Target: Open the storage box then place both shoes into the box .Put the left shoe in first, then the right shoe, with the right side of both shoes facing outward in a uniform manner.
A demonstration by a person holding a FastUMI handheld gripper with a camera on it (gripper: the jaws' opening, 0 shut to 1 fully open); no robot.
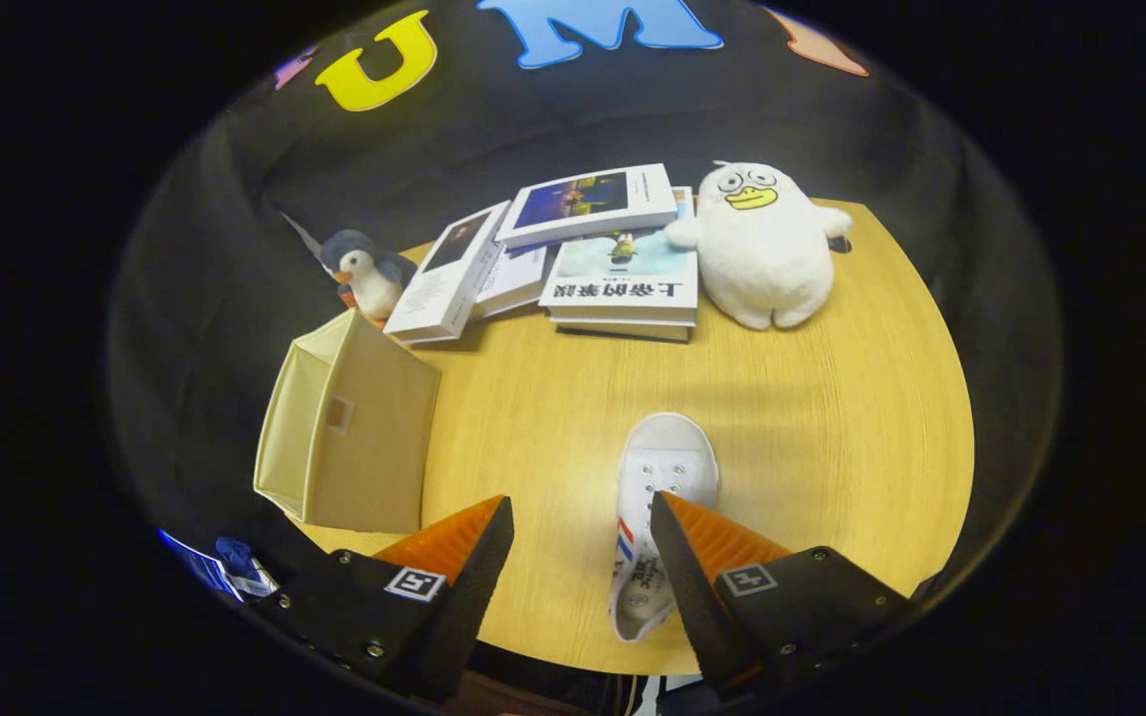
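On the counter (pixel 832 418), white shoe (pixel 668 467) lies at 1 o'clock from the fingers (pixel 581 517), which stand apart, empty. Storage box (pixel 354 428) at 10 o'clock (state unclear). Judged step: approaching shoe; next, centre and close.

Storage box (pixel 349 428): beige fabric cube with a small label patch on its near face, standing upright on the wooden tabletop, well to the left of the shoe, its top flap lying closed. Shoe (pixel 661 497): white canvas sneaker with metal eyelets, a red-and-blue stripe on its side and a printed insole; one shoe seen, resting sole-down on the table, toe pointing away, heel nearest, partly hidden behind the right finger.
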